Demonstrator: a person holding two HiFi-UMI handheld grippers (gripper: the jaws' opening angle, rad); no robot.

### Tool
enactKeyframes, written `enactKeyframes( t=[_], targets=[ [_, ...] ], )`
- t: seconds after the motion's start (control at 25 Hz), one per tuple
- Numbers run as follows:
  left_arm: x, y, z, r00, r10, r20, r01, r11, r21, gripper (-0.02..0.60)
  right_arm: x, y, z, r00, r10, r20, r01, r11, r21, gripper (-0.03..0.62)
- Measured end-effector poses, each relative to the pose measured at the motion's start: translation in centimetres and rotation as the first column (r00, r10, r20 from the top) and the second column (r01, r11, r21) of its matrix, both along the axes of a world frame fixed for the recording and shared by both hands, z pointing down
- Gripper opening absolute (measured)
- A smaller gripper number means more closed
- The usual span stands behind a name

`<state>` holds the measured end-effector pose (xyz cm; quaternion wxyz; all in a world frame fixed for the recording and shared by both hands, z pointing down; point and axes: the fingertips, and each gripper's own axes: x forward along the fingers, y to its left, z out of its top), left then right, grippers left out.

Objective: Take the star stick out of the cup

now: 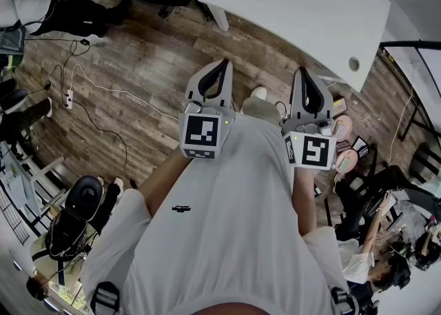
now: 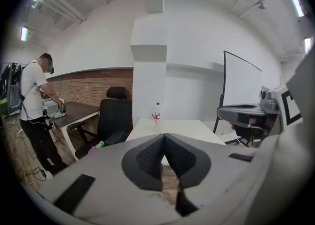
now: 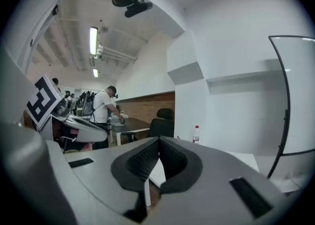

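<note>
A white table (image 1: 296, 3) stands ahead of me, and both grippers hang over the wood floor short of it. The left gripper (image 1: 215, 76) is shut with nothing between its pads. To its right, the right gripper (image 1: 308, 83) is likewise shut and empty. In the left gripper view the closed tips (image 2: 164, 135) point at the far table (image 2: 192, 129), where a red-capped bottle (image 2: 157, 111) stands with a thin red stick (image 2: 154, 118) slanting beside it. I cannot make out a cup. The right gripper view shows its tips (image 3: 158, 140) closed and the same bottle (image 3: 196, 134) beyond them.
A black office chair (image 2: 114, 115) stands left of the table. A person in a white shirt (image 2: 33, 96) works at a dark desk by the brick wall. A whiteboard on a stand (image 2: 243, 83) is at the right. Cables and a power strip (image 1: 67, 98) lie on the floor.
</note>
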<state>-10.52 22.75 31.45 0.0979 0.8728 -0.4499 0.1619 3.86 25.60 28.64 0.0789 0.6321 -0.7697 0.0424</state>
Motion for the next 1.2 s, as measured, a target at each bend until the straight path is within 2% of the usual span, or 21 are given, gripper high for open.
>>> enactKeyframes(
  t=[0.4,0.64,0.88,1.2],
  targets=[
    [0.5,-0.6,-0.4,0.999,-0.042,0.005,0.042,0.999,-0.001,-0.009,0.2,-0.9,0.2,0.999,-0.037,0.01,0.038,0.999,-0.006,0.002],
    [1.7,-1.1,-0.1,0.997,-0.068,0.022,0.068,0.998,-0.003,-0.008,1.7,-1.4,0.3,0.999,-0.05,0.008,0.05,0.999,0.005,0.002],
    [2.3,-1.5,0.0,0.992,-0.122,0.044,0.122,0.993,0.006,-0.008,3.3,-2.4,0.9,0.996,-0.082,0.045,0.081,0.997,0.011,0.002],
    [1.9,-1.9,0.0,0.978,-0.203,0.045,0.204,0.979,-0.019,-0.008,3.6,-3.7,2.0,0.99,-0.122,0.074,0.125,0.991,-0.037,0.002]
  ],
)
